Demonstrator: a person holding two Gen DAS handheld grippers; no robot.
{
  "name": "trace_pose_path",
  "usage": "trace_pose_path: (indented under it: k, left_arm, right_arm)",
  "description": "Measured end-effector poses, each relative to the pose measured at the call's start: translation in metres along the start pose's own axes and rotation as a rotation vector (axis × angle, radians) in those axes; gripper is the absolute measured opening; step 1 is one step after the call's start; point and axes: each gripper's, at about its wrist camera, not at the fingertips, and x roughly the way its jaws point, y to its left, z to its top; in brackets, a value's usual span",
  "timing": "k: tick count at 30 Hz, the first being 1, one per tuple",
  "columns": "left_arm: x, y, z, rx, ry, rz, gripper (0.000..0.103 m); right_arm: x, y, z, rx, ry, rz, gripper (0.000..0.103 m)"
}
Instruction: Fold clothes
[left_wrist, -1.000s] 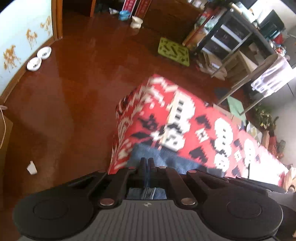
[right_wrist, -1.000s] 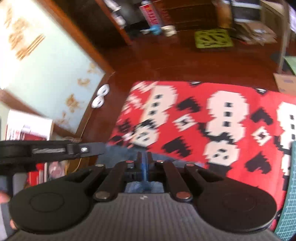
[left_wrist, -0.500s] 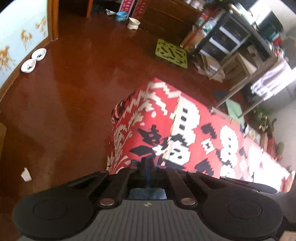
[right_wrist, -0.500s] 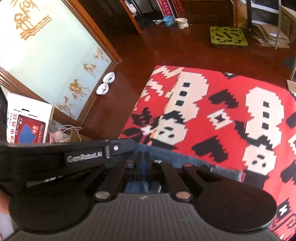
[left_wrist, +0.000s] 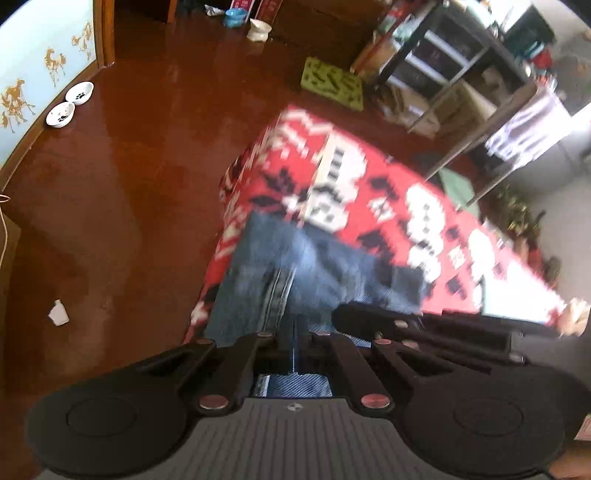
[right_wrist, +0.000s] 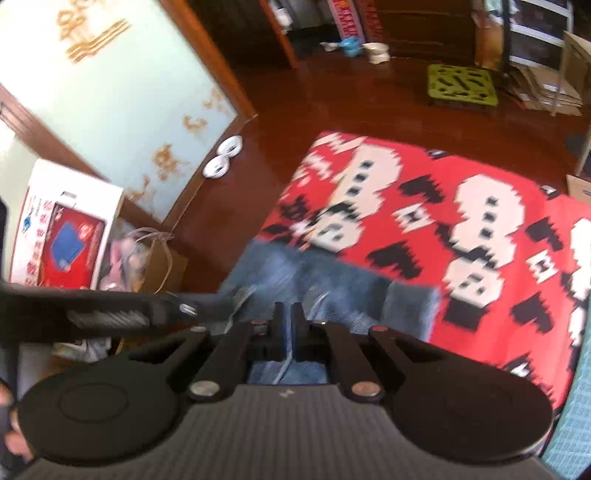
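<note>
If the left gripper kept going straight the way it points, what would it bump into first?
Probably the blue denim jeans that the left gripper is already shut on; they stretch ahead over the red patterned cloth. Depth is hard to judge.

the jeans (left_wrist: 295, 266) are motion-blurred in both views, and their near end is hidden under the left gripper (left_wrist: 295, 332) and the right gripper (right_wrist: 287, 325). the red patterned cloth (right_wrist: 424, 206) is smeared too, and the right edge cuts it off. the hand (right_wrist: 9, 424) at the near left shows only in part.
</note>
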Motion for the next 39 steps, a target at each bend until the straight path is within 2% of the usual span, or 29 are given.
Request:
trace_pose_path:
  k: [5,12,16,21,25,35,39]
  left_arm:
    - [0.004,0.006,0.004,-0.070,-0.021,-0.016,0.001]
    - [0.017,0.002,0.025,-0.065,-0.027,-0.035,0.001]
    - [0.011,-0.007,0.028,-0.037,-0.046,-0.045,0.001]
    - [0.003,-0.012,0.015,-0.034,-0.042,-0.073,0.001]
    - [0.010,-0.012,0.002,-0.048,-0.015,-0.065,0.001]
    - [0.010,-0.012,0.000,-0.033,-0.018,-0.050,0.001]
    - [-0.004,-0.011,-0.004,-0.060,-0.036,-0.076,0.001]
  right_arm:
    - [0.026,-0.006,-0.004,0.041,0.026,-0.020,0.000]
    - [0.032,-0.015,0.012,0.103,-0.004,-0.051,0.000]
    - [0.032,-0.027,0.017,0.139,-0.017,-0.030,0.000]
    - [0.005,-0.031,0.013,0.135,-0.033,-0.039,0.003]
    - [-0.013,-0.029,0.008,0.112,-0.039,-0.043,0.003]
    - [0.020,-0.047,0.006,0.187,-0.036,-0.138,0.000]
    - [-0.006,-0.062,0.008,0.244,-0.101,-0.158,0.000]
